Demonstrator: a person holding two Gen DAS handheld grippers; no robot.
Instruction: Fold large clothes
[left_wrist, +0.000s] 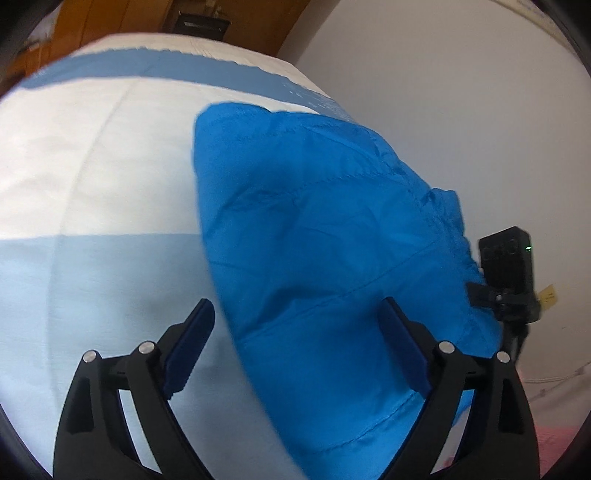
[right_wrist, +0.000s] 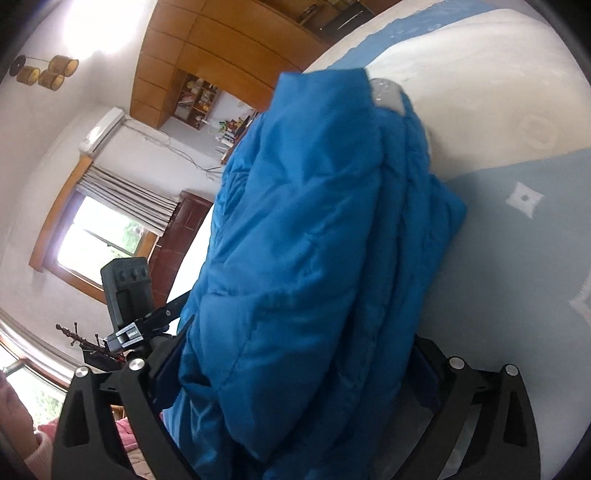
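Black linkage arms with silver pivot pins filled the bottom of both wrist views. Between them, the left gripper (left_wrist: 299, 347) stood released, its two dark-blue padded fingers (left_wrist: 190, 350) spread wide apart over the bed (left_wrist: 92, 155). One pad hung above the pale bedspread, the other sat against the near edge of the blue padded jacket (left_wrist: 332, 240), but the gap between the two was far wider than any fold of cloth, so nothing was clamped there.

On the other side, the right gripper (right_wrist: 295, 373) also had its fingers set wide, and a thick bunch of the blue padded jacket (right_wrist: 314, 240) filled the whole space between them. Fabric covered most of both pads, and I could not tell whether the jaws were pressing on the bundle or merely straddling it.

Outward from the tongs, the jacket lay bunched lengthways in quilted folds, resting on the bedspread near the side of the bed, with a patch of pale lining (right_wrist: 388, 94) showing at its far end. Pale bedspread with light-blue bands stretched beyond it.

Beside the jacket, a black device (left_wrist: 508, 269) with a small green light appeared at the right of the left view, and a similar black device (right_wrist: 127, 295) on a clamp at the left of the right view. Farther off stood wooden cabinets (right_wrist: 207, 51), an air conditioner (right_wrist: 101, 129) and a window (right_wrist: 103, 236) with gathered blinds.
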